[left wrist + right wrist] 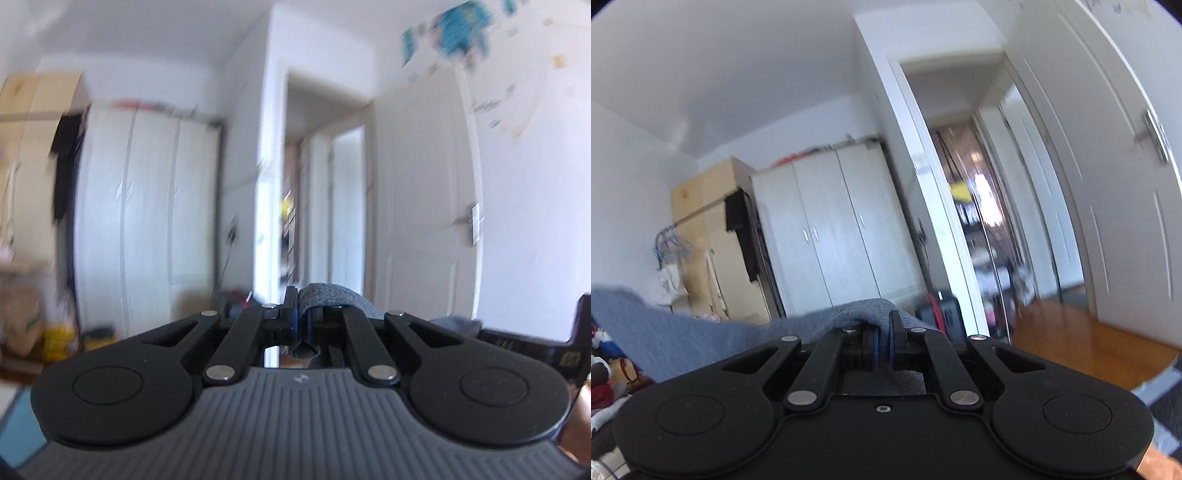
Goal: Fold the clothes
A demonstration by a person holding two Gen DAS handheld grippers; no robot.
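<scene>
the blue-grey garment [713,332] hangs in the air, pinched at one edge by the right tool [884,345] and at another by the left tool [303,314], both clamped on cloth. no fold shows; it fits a shake-out or a carry. only the right view shows the cloth spanning leftward; the left view shows the other tool's edge [576,332].

left hand-held gripper [301,310] clamped, right hand-held gripper [885,341] clamped

Home bedroom: white wardrobe [827,236], open door [1108,192], wooden floor [1082,343].
</scene>
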